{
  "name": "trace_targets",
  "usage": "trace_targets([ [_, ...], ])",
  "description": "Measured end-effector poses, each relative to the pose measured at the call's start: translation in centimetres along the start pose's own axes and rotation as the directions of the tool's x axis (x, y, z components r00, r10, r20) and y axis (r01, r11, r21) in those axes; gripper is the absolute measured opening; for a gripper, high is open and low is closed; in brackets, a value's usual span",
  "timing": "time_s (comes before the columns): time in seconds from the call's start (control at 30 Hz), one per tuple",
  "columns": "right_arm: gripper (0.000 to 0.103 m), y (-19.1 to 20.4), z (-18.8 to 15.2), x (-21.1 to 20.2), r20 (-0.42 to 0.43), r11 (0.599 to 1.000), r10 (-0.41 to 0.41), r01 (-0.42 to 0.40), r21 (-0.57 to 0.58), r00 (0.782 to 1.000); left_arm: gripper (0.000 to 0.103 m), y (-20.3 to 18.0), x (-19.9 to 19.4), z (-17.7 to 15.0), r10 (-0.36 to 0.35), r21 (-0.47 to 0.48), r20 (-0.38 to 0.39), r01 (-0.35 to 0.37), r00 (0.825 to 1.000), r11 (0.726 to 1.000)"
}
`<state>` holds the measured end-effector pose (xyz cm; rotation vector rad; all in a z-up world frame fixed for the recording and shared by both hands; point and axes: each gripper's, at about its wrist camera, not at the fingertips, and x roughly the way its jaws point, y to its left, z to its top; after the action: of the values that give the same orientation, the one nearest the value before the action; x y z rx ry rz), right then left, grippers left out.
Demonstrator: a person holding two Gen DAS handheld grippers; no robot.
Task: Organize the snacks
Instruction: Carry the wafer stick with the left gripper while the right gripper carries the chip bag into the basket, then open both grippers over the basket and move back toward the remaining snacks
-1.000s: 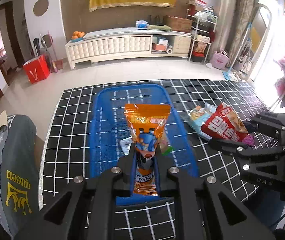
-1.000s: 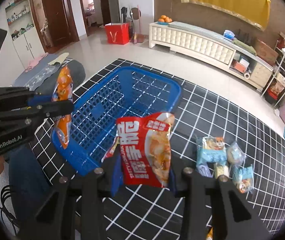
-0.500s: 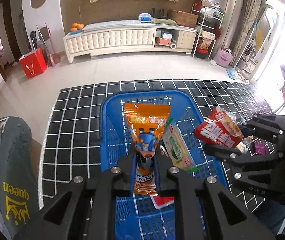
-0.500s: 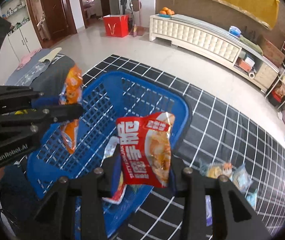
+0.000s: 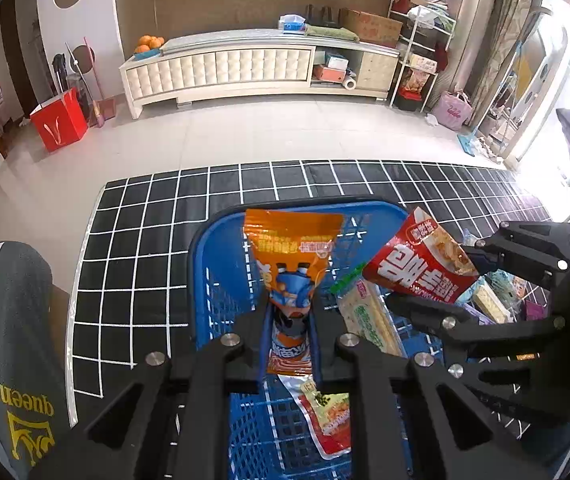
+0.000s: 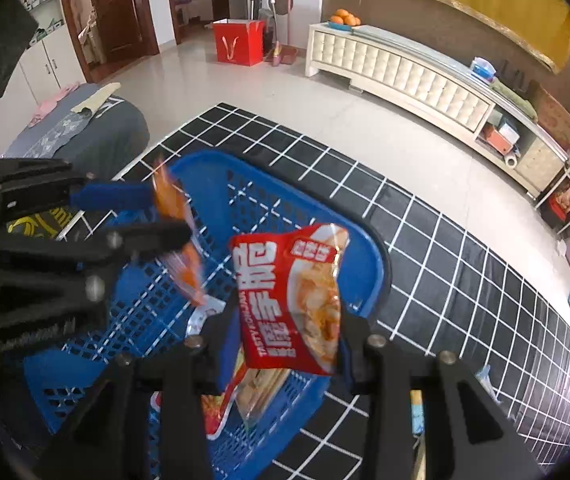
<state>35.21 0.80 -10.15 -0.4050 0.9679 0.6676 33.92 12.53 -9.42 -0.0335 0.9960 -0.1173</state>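
My left gripper (image 5: 289,300) pinches a tall orange snack packet (image 5: 293,240) by its lower part, hanging over the blue plastic basket (image 5: 205,248); its jaws are opening with the packet still between the pads. My right gripper (image 6: 289,320) holds a red snack bag (image 6: 289,292) above the basket's right half (image 6: 373,264); its jaws are opening too, and the bag still sits between the pads, slightly tilted. From the left wrist, the red bag (image 5: 417,264) shows at right; from the right wrist, the orange packet (image 6: 181,248) shows at left.
A green-and-white cracker pack (image 5: 369,320) and a red packet (image 5: 325,420) lie in the basket. Several loose snacks (image 5: 493,304) lie on the black grid mat (image 5: 145,240) right of the basket. A grey cushion (image 5: 13,340) is at left.
Both grippers have moved forward and down over the basket with their bags. The red bag went from above the mat to above the basket and now tilts a little.
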Motion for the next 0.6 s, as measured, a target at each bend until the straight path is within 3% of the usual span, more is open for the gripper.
trace_targets([
  [0.03, 0.058, 0.0, 0.2, 0.3, -0.009, 1.0, -0.008, 0.008, 0.0, 1.0, 0.023, 0.2, 0.2, 0.1, 0.006, -0.006, -0.005, -0.006, 1.0, 1.0],
  [0.07, 0.063, -0.1, 0.3, 0.5, -0.015, 1.0, -0.012, 0.012, 0.002, 1.0, 0.036, 0.4, 0.4, 0.2, 0.01, -0.011, -0.007, -0.01, 1.0, 1.0],
  [0.1, 0.069, -0.1, 0.3, 0.6, -0.011, 1.0, -0.001, 0.001, 0.004, 1.0, 0.043, 0.5, 0.5, 0.3, 0.013, -0.017, -0.008, -0.013, 1.0, 1.0],
  [0.23, 0.085, 0.6, 0.2, 0.0, 0.019, 1.0, -0.016, 0.016, -0.014, 1.0, 0.043, 0.3, 0.4, 0.1, 0.045, 0.021, 0.001, -0.045, 0.999, 0.999],
  [0.3, 0.089, 0.6, 0.1, -0.4, 0.034, 0.998, -0.053, 0.053, -0.021, 0.998, 0.045, 0.3, 0.2, -0.1, 0.055, 0.03, 0.005, -0.056, 0.998, 0.998],
  [0.37, 0.091, 0.5, 0.0, -0.9, 0.036, 0.997, -0.068, 0.069, -0.017, 0.997, 0.054, 0.5, 0.0, -0.3, 0.052, 0.018, 0.003, -0.052, 0.999, 0.998],
  [0.6, 0.091, -0.7, -0.8, -3.3, 0.048, 0.996, -0.09, 0.089, 0.03, 0.995, 0.054, 1.1, -2.2, -1.0, 0.051, -0.025, 0.027, -0.05, 0.998, 0.998],
])
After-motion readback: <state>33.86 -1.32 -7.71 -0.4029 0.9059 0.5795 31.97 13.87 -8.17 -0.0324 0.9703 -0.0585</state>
